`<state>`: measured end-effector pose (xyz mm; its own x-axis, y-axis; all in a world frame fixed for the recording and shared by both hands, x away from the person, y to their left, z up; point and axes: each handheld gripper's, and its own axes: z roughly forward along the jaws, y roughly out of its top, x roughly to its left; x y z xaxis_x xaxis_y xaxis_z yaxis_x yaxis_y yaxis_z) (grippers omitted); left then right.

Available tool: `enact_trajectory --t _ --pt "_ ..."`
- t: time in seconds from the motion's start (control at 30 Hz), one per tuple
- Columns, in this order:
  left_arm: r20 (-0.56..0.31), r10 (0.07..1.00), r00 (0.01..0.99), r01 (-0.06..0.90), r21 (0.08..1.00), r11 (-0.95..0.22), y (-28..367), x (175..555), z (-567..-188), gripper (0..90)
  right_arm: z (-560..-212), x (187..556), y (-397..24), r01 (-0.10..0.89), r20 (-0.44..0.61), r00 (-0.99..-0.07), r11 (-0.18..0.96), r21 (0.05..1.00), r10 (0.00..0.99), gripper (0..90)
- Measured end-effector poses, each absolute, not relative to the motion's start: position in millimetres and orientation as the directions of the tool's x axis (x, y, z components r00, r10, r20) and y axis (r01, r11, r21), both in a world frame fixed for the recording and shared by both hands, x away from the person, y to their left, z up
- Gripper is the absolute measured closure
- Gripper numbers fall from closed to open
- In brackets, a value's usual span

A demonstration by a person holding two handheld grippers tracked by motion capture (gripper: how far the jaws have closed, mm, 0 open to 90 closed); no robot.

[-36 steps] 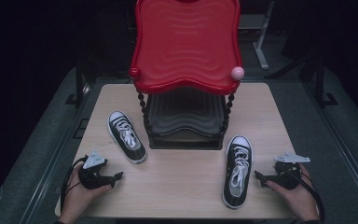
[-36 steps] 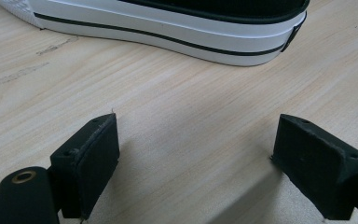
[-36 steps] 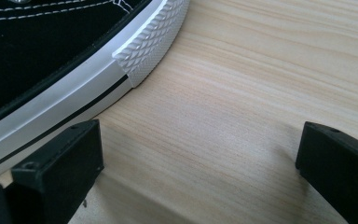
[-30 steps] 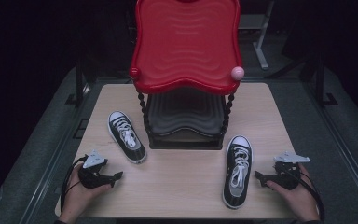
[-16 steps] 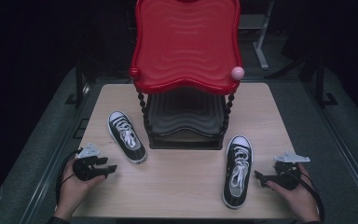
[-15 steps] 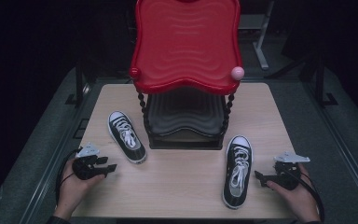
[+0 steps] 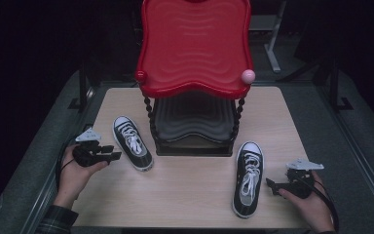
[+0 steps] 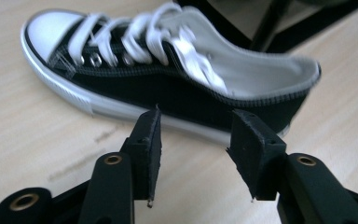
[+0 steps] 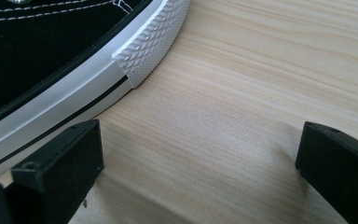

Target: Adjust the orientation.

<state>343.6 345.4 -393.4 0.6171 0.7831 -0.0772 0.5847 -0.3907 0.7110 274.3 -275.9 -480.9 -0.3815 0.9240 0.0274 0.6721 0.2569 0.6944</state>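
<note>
My left gripper (image 7: 108, 152), jaws apart and empty, sits just beside the left shoe (image 7: 132, 142), facing its heel-side wall; the shoe's long axis runs across my approach. Right gripper (image 7: 274, 185), jaws wide apart, rests beside the right shoe (image 7: 247, 178).

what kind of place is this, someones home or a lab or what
Most likely a lab or studio set up for recording handling demos, not a home. A lone wooden table stands in a dark room, staged with two sneakers and a red two-tier stand, and a person holds a handheld gripper with a trailing cable.
</note>
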Motion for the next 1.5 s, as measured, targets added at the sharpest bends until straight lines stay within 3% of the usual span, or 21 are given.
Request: enact_trajectory --t 0.5,0.8,0.97,1.17,1.4,1.5 --pt "-0.082 0.784 0.615 0.596 0.699 -0.395 332 396 -380 48.9 -481 274 -276 0.672 0.027 -0.382 0.257 0.695 0.924 0.3" --pt "-0.027 0.801 0.598 0.594 0.686 -0.420 341 449 -371 70.8 -481 275 -276 0.670 0.026 -0.384 0.260 0.695 0.923 0.3" --pt "0.007 0.813 0.582 0.603 0.667 -0.438 346 477 -372 89.0 -481 275 -276 0.670 0.026 -0.384 0.260 0.695 0.923 0.3" --pt "0.045 0.854 0.519 0.633 0.650 -0.420 355 517 -384 90.0 -481 274 -276 0.671 0.027 -0.384 0.259 0.695 0.923 0.3" --pt "0.034 0.885 0.463 0.695 0.606 -0.387 365 542 -409 90.0 -481 273 -276 0.669 0.027 -0.389 0.263 0.695 0.921 0.3" --pt "-0.009 0.880 0.475 0.716 0.584 -0.381 361 548 -423 90.0 -481 273 -276 0.669 0.028 -0.390 0.263 0.695 0.920 0.3"
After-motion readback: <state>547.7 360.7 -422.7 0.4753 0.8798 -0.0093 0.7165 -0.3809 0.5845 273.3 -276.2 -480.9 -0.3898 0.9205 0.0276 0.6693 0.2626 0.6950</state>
